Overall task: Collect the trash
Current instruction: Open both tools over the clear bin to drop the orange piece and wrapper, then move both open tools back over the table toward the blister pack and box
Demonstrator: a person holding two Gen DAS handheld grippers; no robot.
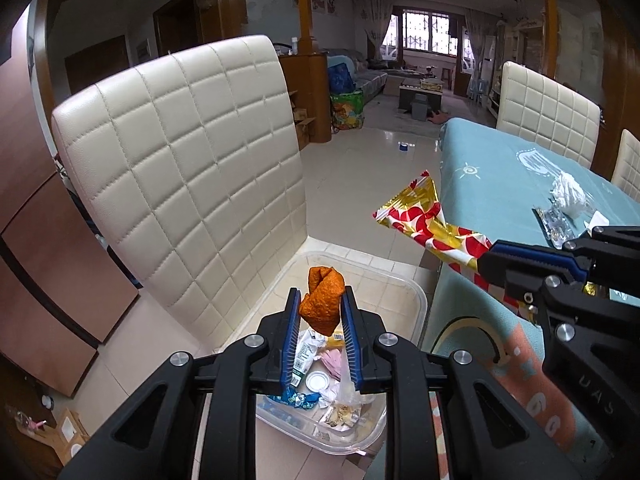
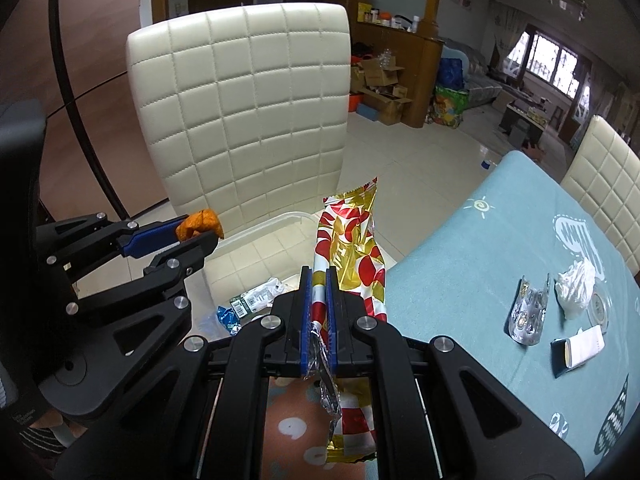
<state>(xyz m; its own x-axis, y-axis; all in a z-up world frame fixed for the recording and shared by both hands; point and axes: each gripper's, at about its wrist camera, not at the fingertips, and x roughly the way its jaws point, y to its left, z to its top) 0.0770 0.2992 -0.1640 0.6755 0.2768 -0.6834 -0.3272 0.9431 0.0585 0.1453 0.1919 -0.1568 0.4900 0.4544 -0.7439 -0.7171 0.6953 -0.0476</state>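
Observation:
My left gripper (image 1: 320, 300) is shut on a crumpled orange peel (image 1: 323, 300) and holds it above a clear plastic bin (image 1: 416, 308) that sits on a cream chair seat and holds several wrappers. The left gripper (image 2: 200, 236) and the peel (image 2: 200, 226) also show in the right wrist view. My right gripper (image 2: 319, 280) is shut on a gold and red snack wrapper (image 2: 352, 240) and holds it at the table's near corner, beside the bin (image 2: 256, 228). The wrapper (image 1: 424, 224) and right gripper (image 1: 492, 256) show in the left wrist view too.
On the blue tablecloth (image 2: 480, 260) lie a crumpled white tissue (image 2: 576, 284), a clear plastic wrapper (image 2: 528, 312) and a small dark box with white paper (image 2: 576, 348). The cream quilted chair back (image 2: 248, 112) stands behind the bin. More cream chairs (image 1: 548, 112) stand past the table.

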